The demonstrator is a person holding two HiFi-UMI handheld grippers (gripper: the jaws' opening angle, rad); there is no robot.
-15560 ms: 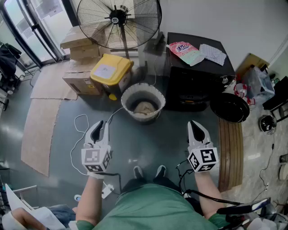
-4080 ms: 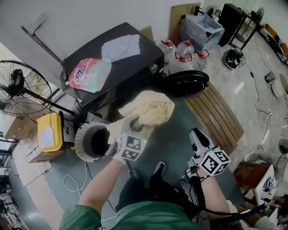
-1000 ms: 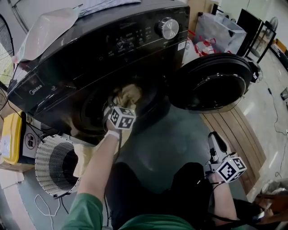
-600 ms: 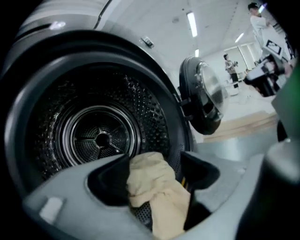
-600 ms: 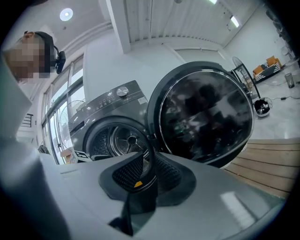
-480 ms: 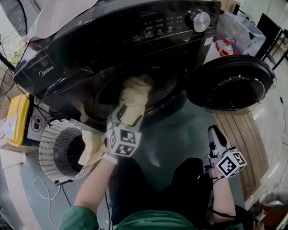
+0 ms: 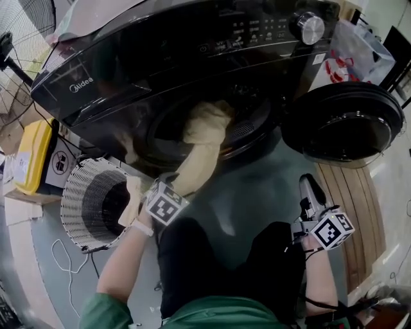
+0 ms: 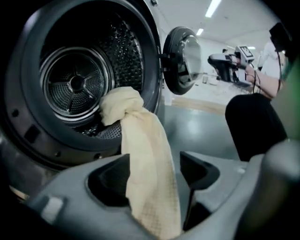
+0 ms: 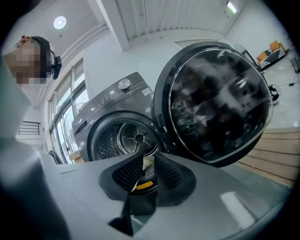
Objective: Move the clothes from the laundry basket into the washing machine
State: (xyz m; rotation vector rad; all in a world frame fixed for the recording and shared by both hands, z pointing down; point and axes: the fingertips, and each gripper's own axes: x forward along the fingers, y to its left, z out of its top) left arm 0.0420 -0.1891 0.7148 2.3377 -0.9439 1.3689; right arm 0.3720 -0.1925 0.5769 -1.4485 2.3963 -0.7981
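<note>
A cream cloth (image 7: 204, 138) hangs out of the black washing machine's (image 7: 160, 58) drum over the lower lip, its upper end bunched inside the drum (image 8: 75, 84). The cloth's (image 8: 140, 145) lower end runs down between the jaws of my left gripper (image 7: 172, 183), which stand apart, with a gap showing beside the cloth. In the left gripper view the left gripper (image 8: 152, 171) points down. Another cream cloth (image 7: 133, 199) drapes over the rim of the white mesh basket (image 7: 77, 193) left of it. My right gripper (image 7: 308, 183) is shut and empty, low at the right, and faces the round door (image 9: 218, 103).
The washer door (image 7: 347, 122) stands swung open to the right. A yellow container (image 7: 29, 157) sits left of the basket, and a fan (image 7: 26, 19) stands at the far left. A wooden slat board (image 7: 350, 193) lies on the floor at right. Plastic bags (image 7: 369, 51) stand behind the door.
My left gripper has drawn back from the drum opening and down toward the basket. The cloth now trails out over the drum's lip. The right gripper has shifted only slightly.
</note>
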